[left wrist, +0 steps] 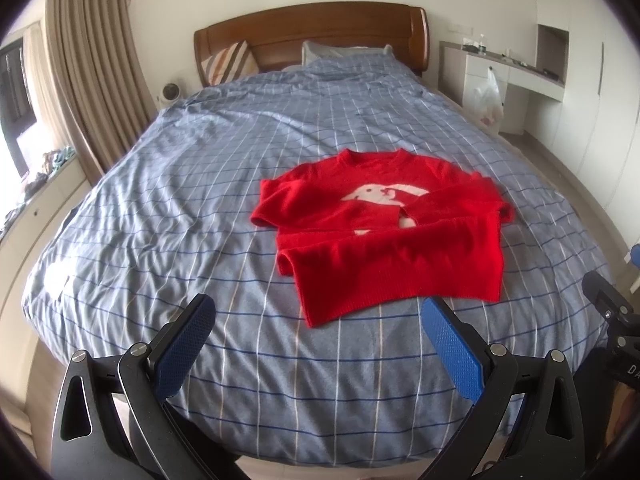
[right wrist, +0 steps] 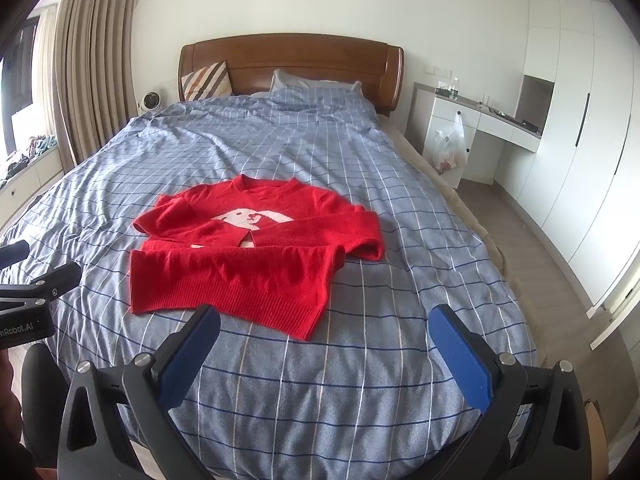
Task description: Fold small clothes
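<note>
left gripper [left wrist: 316, 320] spread wide, holding nothing, above the bed [left wrist: 160, 200]; red sweater [left wrist: 384, 232] lies mid-bed, sleeves crossed over its front; right gripper [right wrist: 324, 332] spread, also holding nothing. risk: pinching the loose checked cover along with the hem, dragging the sleeves undone.

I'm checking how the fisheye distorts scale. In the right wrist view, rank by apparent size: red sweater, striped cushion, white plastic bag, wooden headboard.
1. red sweater
2. wooden headboard
3. striped cushion and white plastic bag: look alike, unranked.
The sweater lies nearer, so its lead is unsure.
</note>
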Demonstrator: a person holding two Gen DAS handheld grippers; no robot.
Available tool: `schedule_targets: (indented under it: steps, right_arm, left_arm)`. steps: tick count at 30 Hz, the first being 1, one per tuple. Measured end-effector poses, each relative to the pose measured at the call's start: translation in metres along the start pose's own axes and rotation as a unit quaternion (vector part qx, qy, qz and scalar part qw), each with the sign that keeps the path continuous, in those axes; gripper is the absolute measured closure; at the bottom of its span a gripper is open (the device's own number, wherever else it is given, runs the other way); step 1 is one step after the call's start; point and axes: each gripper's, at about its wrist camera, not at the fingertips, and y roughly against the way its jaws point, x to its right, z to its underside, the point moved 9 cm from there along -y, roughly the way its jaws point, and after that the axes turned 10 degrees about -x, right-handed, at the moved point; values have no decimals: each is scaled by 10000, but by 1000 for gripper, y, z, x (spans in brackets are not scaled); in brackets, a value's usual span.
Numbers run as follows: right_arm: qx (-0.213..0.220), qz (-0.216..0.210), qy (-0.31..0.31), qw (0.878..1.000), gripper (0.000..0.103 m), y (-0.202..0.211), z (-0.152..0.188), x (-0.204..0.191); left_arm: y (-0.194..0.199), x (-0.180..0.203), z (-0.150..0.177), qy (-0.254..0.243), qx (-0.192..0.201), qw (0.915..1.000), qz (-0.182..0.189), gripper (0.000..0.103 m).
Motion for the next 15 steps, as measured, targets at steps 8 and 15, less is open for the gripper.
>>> schedule_targets:
  steps: [8,15]
  right_arm:
    - [-33,-2,21,10000,0,0,1,-1]
    - [8,-80,36,10000,0,4,3,-5]
  left_arm:
    - [1,0,3,-46,78,10000,4,0]
    - [-1,5,5,-118,-28,9998,177,0]
